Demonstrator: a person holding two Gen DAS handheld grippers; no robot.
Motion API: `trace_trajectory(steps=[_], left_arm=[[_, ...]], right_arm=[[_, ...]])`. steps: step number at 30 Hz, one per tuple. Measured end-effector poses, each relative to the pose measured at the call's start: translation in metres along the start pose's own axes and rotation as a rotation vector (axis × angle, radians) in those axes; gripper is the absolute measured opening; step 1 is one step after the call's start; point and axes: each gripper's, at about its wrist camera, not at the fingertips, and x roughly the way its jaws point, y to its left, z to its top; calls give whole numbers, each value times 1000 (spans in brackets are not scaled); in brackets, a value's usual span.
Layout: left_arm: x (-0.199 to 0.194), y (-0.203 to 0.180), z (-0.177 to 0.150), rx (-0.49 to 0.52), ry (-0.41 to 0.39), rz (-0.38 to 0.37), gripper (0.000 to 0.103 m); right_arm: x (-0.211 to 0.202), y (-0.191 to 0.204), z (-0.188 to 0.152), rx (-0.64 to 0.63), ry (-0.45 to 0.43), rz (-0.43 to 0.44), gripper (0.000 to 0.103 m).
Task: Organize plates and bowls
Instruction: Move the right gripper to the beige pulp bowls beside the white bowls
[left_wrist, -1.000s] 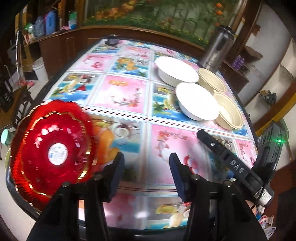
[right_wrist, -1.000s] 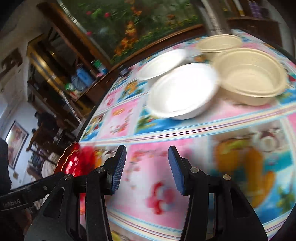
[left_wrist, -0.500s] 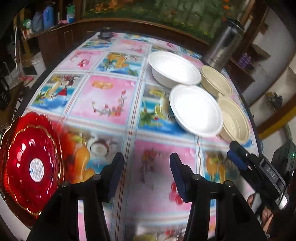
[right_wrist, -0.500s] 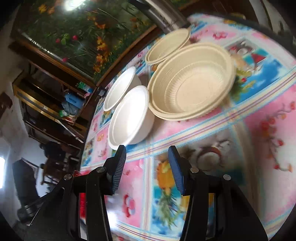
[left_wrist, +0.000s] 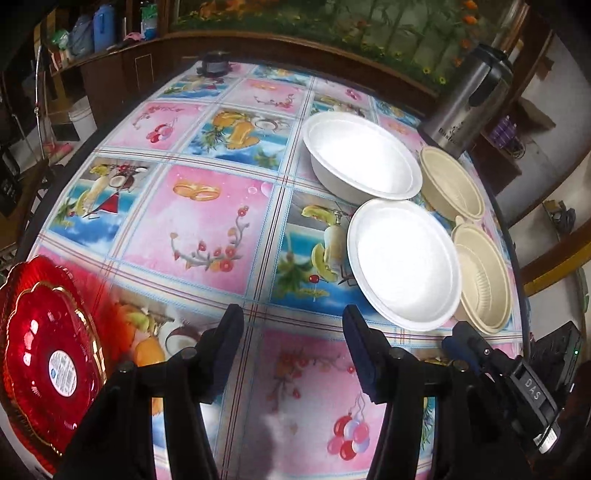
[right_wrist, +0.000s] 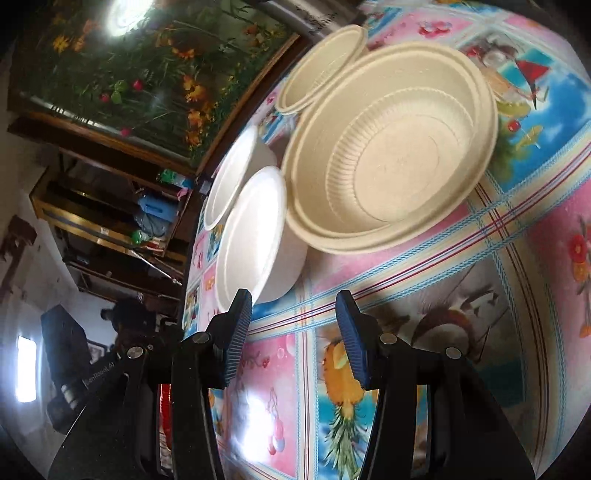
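Four bowls cluster at the table's (left_wrist: 221, 221) far right, ready to nest by kind: two white bowls (left_wrist: 404, 264) side by side, two beige bowls (right_wrist: 391, 155) just beyond them. The red plate (left_wrist: 44, 354) sits well apart at the near left edge. Both left tongs (left_wrist: 291, 349) and right tongs (right_wrist: 293, 332) hang open and empty above the cloth, the left jaws having just widened, probably lining up on the nearest rims.

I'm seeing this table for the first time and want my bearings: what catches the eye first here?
The glossy red plate with its gold trim stands out at the table's near left edge. Across the fruit-print tablecloth, two white bowls and two cream bowls cluster at the far right, near a steel flask. Both grippers hover empty.
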Motion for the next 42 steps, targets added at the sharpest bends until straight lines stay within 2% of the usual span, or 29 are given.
trace_trajectory(steps=[6, 15, 17, 20, 27, 31, 36, 38, 42], left_arm=[[12, 7, 24, -69, -10, -5, 56], [29, -2, 37, -66, -1, -15, 56], [24, -6, 35, -56, -21, -26, 56], [25, -16, 39, -4, -30, 17, 59], [34, -13, 42, -45, -11, 7, 59], [11, -28, 38, 3, -51, -26, 60], [-8, -59, 26, 96, -36, -100, 64], [-7, -73, 15, 119, -5, -141, 65], [8, -104, -9, 148, 92, -213, 65]], right_arm=[[5, 6, 2, 5, 2, 11, 48], [16, 13, 4, 3, 11, -2, 48], [13, 11, 4, 8, 7, 6, 48], [14, 9, 7, 28, 2, -7, 48], [18, 12, 9, 35, 8, -3, 48], [14, 9, 5, 34, 42, 23, 48], [-19, -1, -5, 17, 126, 79, 47], [-41, -6, -2, 4, 97, 71, 47], [-99, -21, 26, -22, -73, -22, 47]])
